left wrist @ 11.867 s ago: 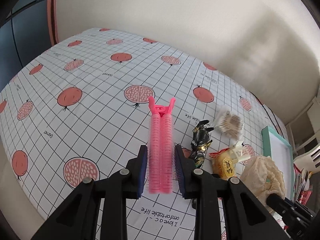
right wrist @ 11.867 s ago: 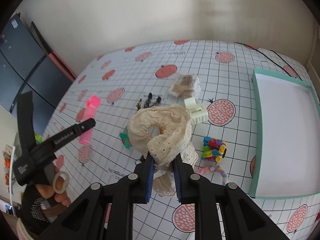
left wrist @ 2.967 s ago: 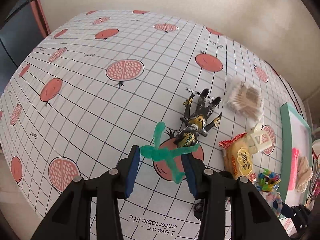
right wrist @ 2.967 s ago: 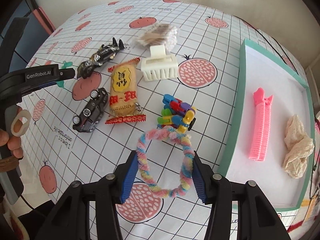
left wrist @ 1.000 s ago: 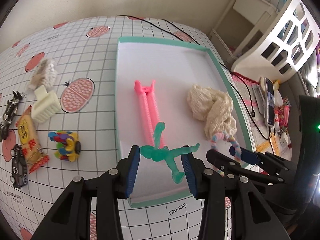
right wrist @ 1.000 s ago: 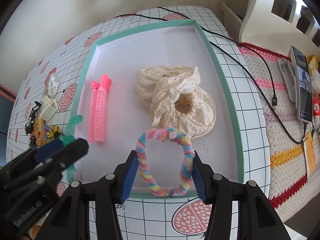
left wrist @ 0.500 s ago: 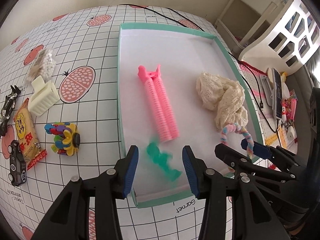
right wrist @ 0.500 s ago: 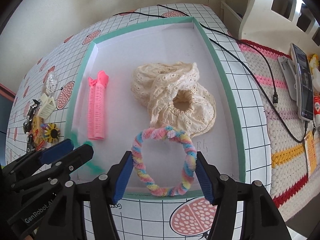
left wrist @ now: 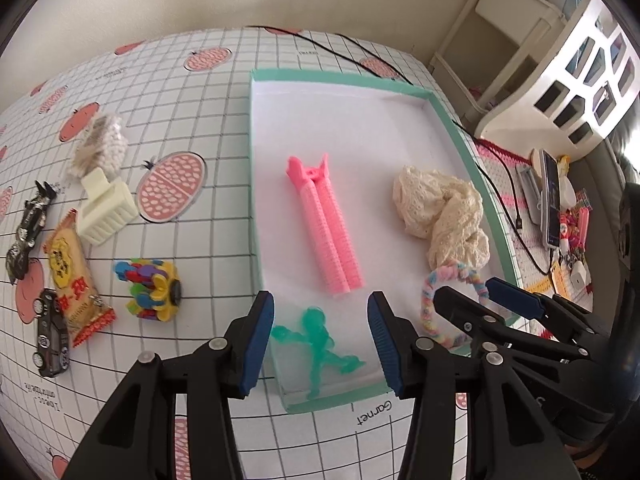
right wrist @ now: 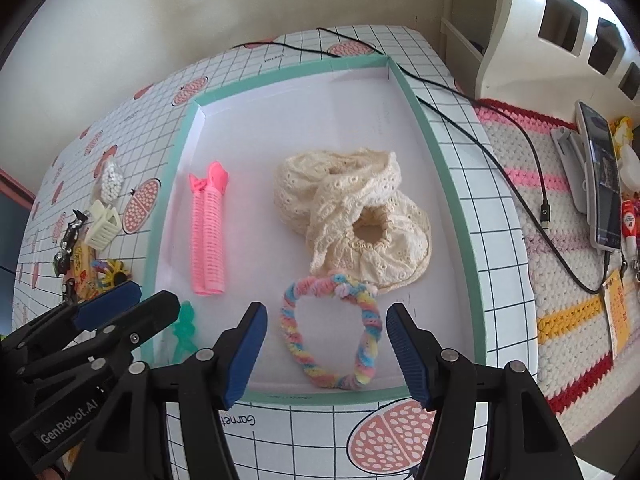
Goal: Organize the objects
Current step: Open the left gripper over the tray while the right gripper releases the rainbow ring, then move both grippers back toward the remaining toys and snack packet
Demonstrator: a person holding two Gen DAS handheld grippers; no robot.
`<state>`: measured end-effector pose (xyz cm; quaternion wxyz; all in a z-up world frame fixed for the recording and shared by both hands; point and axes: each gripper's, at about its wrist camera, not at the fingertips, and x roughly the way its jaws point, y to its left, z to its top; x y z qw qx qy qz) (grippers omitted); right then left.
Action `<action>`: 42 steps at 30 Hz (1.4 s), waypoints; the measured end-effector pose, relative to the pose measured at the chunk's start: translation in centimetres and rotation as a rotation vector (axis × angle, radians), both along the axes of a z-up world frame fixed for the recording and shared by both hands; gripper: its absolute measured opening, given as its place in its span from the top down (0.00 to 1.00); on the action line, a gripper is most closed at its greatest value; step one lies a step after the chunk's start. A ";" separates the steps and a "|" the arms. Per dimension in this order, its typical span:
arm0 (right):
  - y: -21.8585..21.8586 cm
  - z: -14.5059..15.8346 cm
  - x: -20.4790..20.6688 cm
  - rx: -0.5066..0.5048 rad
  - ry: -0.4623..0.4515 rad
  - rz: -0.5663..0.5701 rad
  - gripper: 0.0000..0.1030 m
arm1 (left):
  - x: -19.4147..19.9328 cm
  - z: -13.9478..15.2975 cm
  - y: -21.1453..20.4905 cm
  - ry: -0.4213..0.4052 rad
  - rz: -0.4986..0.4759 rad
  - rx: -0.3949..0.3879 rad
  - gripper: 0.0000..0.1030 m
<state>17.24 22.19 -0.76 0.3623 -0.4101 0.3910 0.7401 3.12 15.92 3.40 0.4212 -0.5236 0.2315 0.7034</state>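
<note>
A white tray with a teal rim (left wrist: 340, 79) (right wrist: 432, 148) holds a pink hair roller clip (left wrist: 328, 226) (right wrist: 208, 236), a cream lace scrunchie (left wrist: 440, 208) (right wrist: 352, 216), a green toy figure (left wrist: 320, 344) (right wrist: 185, 330) and a pastel braided loop (right wrist: 332, 336) (left wrist: 430, 308). My left gripper (left wrist: 320, 336) is open just above the green figure, which lies loose in the tray's near left corner. My right gripper (right wrist: 324, 344) is open around the pastel loop, which lies flat on the tray floor.
Left of the tray on the pomegranate-print cloth lie a colourful clip cluster (left wrist: 150, 290), a snack packet (left wrist: 70, 268), two toy cars (left wrist: 50, 332), a cream claw clip (left wrist: 106, 210) and a bag of beads (left wrist: 102, 150). A black cable (right wrist: 500, 120) and a phone (right wrist: 602, 176) lie to the right.
Both grippers have opened wider. The green figure has dropped from the left gripper into the tray corner, and the pastel loop has left the right gripper and lies on the tray floor.
</note>
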 end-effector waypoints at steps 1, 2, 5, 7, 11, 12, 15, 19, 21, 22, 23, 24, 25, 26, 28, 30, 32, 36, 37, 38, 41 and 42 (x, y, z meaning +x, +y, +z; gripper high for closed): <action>-0.1 0.2 0.0 0.005 0.004 -0.002 0.36 | -0.3 0.3 -0.3 0.008 0.008 0.007 0.52; -0.1 0.4 0.0 0.010 0.005 -0.002 0.36 | -0.5 0.6 -0.5 0.017 0.015 0.013 0.52; 0.2 0.5 -0.5 0.011 0.004 0.001 0.36 | -1.3 1.1 -0.8 0.051 0.052 0.028 0.51; 0.1 0.5 -0.5 0.013 0.002 0.004 0.36 | -1.8 1.3 -1.1 0.071 0.078 0.029 0.50; -0.1 0.3 -0.7 0.021 0.009 0.016 0.25 | -2.9 1.6 -1.6 0.103 0.135 0.030 0.48; -0.2 0.3 -0.8 0.028 0.012 0.020 0.23 | -3.2 1.7 -1.9 0.121 0.152 0.029 0.46; -0.4 0.5 -1.0 0.044 0.021 0.030 0.13 | -3.8 1.9 -2.3 0.168 0.192 0.025 0.23; -0.4 0.4 -1.1 0.050 0.024 0.024 0.01 | -4.5 1.9 -2.7 0.184 0.232 0.030 0.20; -0.5 0.3 -1.1 0.047 0.027 0.022 0.01 | -4.7 1.9 -3.0 0.191 0.246 0.028 0.08; -0.5 0.3 -1.1 0.047 0.025 0.022 0.00 | -4.8 1.9 -3.1 0.198 0.253 0.027 0.08; -0.5 0.2 -1.1 0.047 0.022 0.023 0.00 | -4.8 1.9 -3.1 0.203 0.259 0.024 0.08; -0.5 0.1 -1.1 0.047 0.019 0.023 0.00 | -4.9 1.9 -3.1 0.210 0.268 0.019 0.08; -0.5 0.1 -1.1 0.046 0.019 0.023 0.00 | -5.0 1.8 -3.1 0.212 0.274 0.018 0.08; -0.5 0.1 -1.1 0.045 0.018 0.022 0.00 | -5.1 1.8 -3.2 0.213 0.281 0.019 0.08; -0.4 0.1 -1.0 0.046 0.017 0.017 0.00 | -5.2 1.9 -3.3 0.212 0.291 0.023 0.08; -0.4 0.1 -1.0 0.044 0.018 0.014 0.00 | -5.3 2.0 -3.4 0.213 0.295 0.024 0.08; -0.5 0.0 -1.0 0.044 0.014 0.016 0.00 | -5.3 2.0 -3.4 0.215 0.297 0.023 0.08; -0.5 0.0 -1.0 0.042 0.013 0.015 0.00 | -5.5 2.0 -3.6 0.209 0.316 0.007 0.08; -0.5 0.0 -1.0 0.043 0.012 0.014 0.00 | -5.6 2.0 -3.7 0.210 0.314 0.007 0.08; -0.5 0.0 -1.0 0.043 0.012 0.011 0.00 | -5.6 2.0 -3.7 0.211 0.314 0.007 0.08; -0.4 0.2 -1.0 0.046 0.016 -0.002 0.00 | -5.8 2.3 -3.9 0.222 0.311 0.004 0.08; -0.5 0.4 -1.1 0.050 0.020 -0.009 0.00 | -5.9 2.5 -4.1 0.228 0.313 0.007 0.08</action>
